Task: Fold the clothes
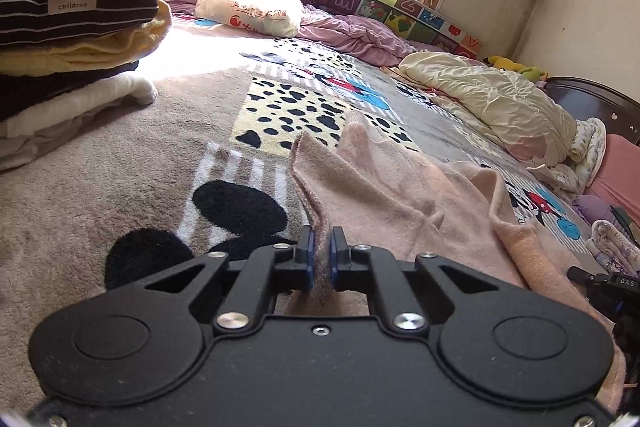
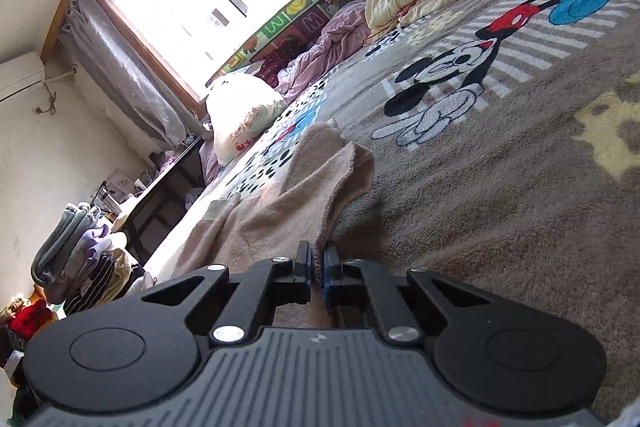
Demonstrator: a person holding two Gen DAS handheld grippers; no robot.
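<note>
1. Left hand-held gripper (image 1: 321, 247) clamped on an edge of the pink garment (image 1: 400, 195), fabric pinched between blue pads (image 1: 309, 255).
2. Garment lies crumpled on the cartoon-print bed blanket (image 1: 120, 163), spreading right of the left gripper.
3. Folded clothes stack (image 1: 76, 27) sits far left on the bed.
4. Right hand-held gripper (image 2: 317, 263) clamped on the garment's (image 2: 280, 203) hemmed edge.

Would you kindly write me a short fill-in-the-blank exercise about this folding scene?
1. Both grippers are shut on a ____ garment.
2. The left gripper has ____ pads.
3. The folded stack lies to the garment's ____ in the left view.
4. The blanket shows a cartoon ____.

Answers: pink; blue; left; mouse
</note>
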